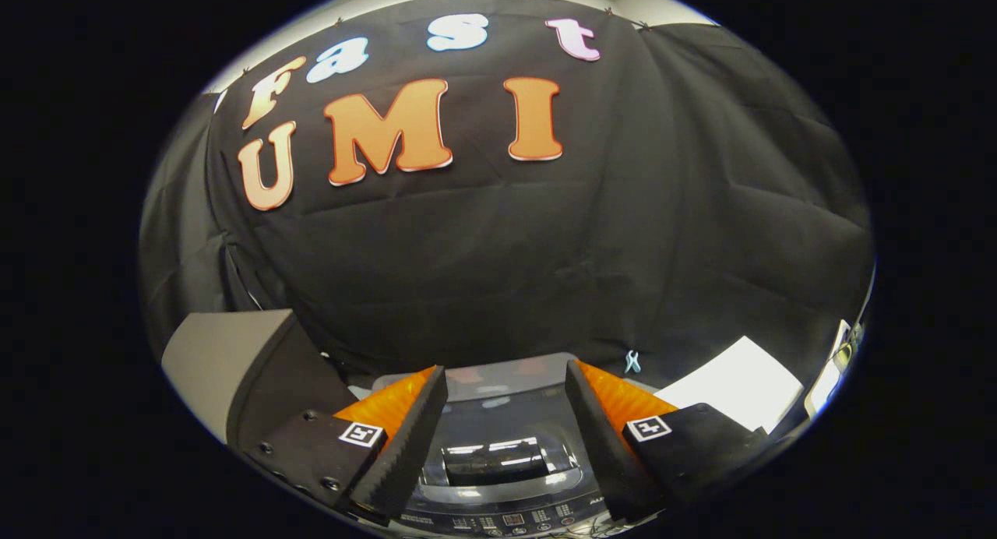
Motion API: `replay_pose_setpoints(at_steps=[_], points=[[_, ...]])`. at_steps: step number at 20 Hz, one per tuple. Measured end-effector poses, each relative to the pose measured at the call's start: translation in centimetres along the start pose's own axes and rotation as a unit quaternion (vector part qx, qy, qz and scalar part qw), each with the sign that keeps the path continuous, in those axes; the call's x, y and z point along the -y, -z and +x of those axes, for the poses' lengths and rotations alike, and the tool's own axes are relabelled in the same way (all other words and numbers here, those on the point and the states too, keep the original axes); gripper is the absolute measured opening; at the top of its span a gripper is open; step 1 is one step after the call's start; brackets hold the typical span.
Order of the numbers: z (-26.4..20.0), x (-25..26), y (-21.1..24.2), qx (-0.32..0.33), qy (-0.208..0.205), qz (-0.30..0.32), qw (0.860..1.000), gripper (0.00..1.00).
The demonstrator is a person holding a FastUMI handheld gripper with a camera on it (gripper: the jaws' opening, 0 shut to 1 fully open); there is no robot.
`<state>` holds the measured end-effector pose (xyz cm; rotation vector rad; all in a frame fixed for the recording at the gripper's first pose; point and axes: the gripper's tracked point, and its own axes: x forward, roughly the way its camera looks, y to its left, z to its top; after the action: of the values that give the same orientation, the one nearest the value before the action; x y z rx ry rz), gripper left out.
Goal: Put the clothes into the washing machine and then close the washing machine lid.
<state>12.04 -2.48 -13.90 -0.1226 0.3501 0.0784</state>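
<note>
The washing machine (498, 488) sits low between and just beyond my fingers, seen from above. Its dark glossy lid (494, 426) lies flat and reflects the ceiling lights, with the control panel (506, 519) along its near edge. My gripper (506, 383) hovers above the lid, open, with nothing between its fingers. I see no clothes in this view.
A grey and black box-like object (234, 368) stands to the left of the machine. A white flat sheet or board (740, 383) lies to the right. A small pale blue clip (632, 361) hangs on the black cloth wall behind the machine.
</note>
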Motion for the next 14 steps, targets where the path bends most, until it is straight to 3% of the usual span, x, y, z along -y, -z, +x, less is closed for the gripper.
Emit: replay_pose_setpoints(at_steps=[14], points=[[-3.0, -1.0, -12.6, 0.098, -0.002, -0.008, 0.995, 0.98]])
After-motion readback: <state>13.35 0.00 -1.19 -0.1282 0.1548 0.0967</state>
